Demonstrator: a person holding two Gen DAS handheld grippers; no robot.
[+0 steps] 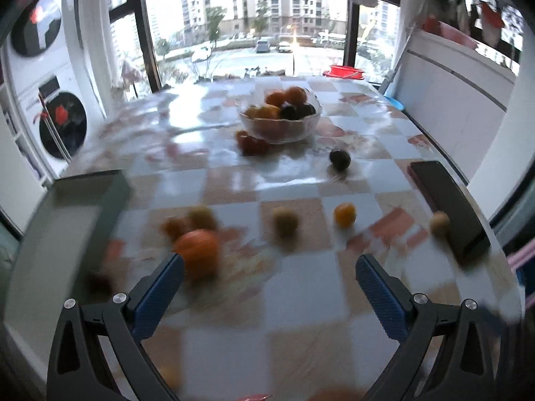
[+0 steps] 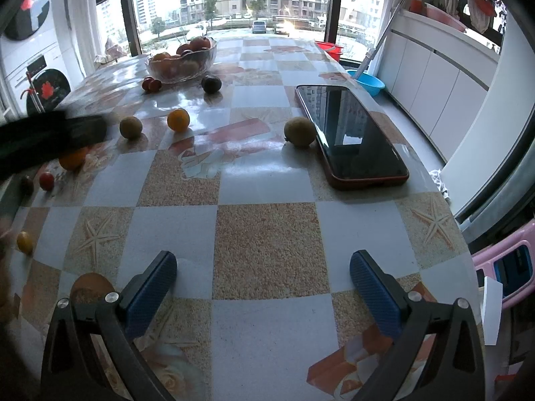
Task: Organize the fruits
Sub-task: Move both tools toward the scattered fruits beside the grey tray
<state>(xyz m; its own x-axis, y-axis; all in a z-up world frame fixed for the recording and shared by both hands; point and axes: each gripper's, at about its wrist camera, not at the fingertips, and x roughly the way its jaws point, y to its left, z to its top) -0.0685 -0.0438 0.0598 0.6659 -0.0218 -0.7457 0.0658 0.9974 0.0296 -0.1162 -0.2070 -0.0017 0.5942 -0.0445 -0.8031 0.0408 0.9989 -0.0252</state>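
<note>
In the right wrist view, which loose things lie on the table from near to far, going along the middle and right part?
Right tool → greenish-brown fruit beside the phone → small orange fruit → dark plum → glass bowl of fruit.

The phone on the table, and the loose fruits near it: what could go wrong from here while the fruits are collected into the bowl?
1. The greenish fruit lies right beside the phone; fingers closing on it might scrape or push the phone.
2. The phone lies near the table edge, so a push could send it off.
3. The glass bowl is already heaped; another fruit might roll out, and the round fruits may roll away if nudged.
</note>
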